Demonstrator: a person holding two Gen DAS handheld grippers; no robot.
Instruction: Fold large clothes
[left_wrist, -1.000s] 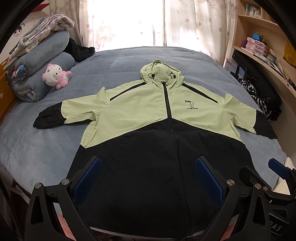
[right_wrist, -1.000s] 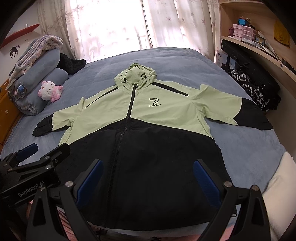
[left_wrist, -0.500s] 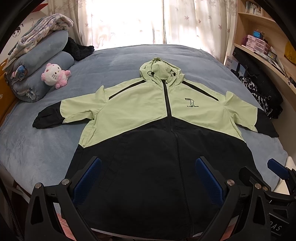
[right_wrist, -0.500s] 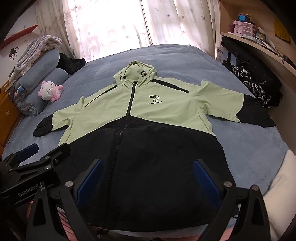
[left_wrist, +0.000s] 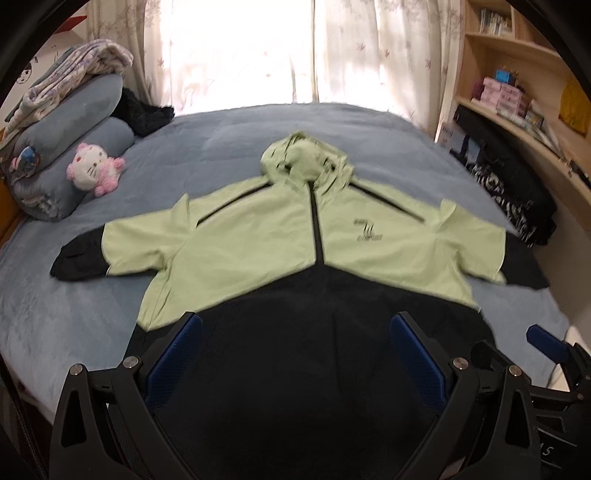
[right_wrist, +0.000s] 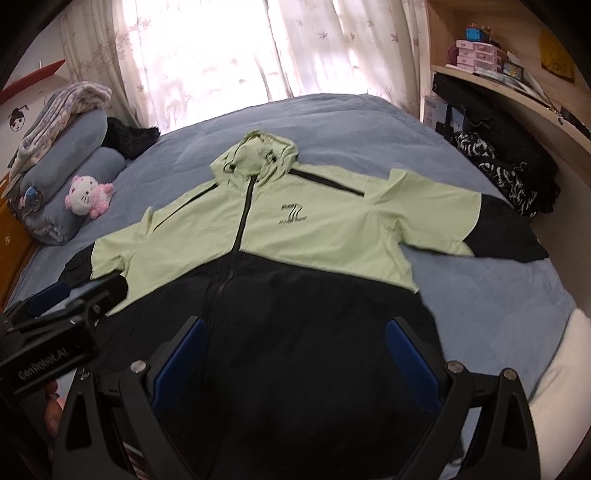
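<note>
Currently the jacket (left_wrist: 295, 258) is laid flat, front up and zipped, on the bed (left_wrist: 74, 314), hood (left_wrist: 303, 162) toward the window, hem toward the near bed edge. Both sleeves are spread sideways, presumably so seams and fold lines are exposed before any fold is started; no fold is seen yet.

Left gripper (left_wrist: 295, 354) and right gripper (right_wrist: 295, 354) are held above the black lower panel, jaws spread wide, nothing pinched. No contact with fabric is seen; both appear poised near the hem, side by side, close together. From the right wrist view the left gripper's body is seen just to the left.

Edges and room:
- Left sleeve (left_wrist: 103, 251): open bedding around it; plush toy (left_wrist: 92, 171) and pillows (left_wrist: 70, 147) are well apart, toward the far left corner.
- Right sleeve (right_wrist: 480, 229): cuff lies near the bed's right edge, close to the dark clothes pile (right_wrist: 509, 177) by the shelf (right_wrist: 517, 92). Less room there; snagging is judged possible if the sleeve is swung outward.
- Hem: at the near bed edge, partly hidden behind the grippers, so its exact overhang cannot be told.
- Beyond the hood: plenty of free bedding.

Inward sleeve folds are judged the safest next moves.
</note>
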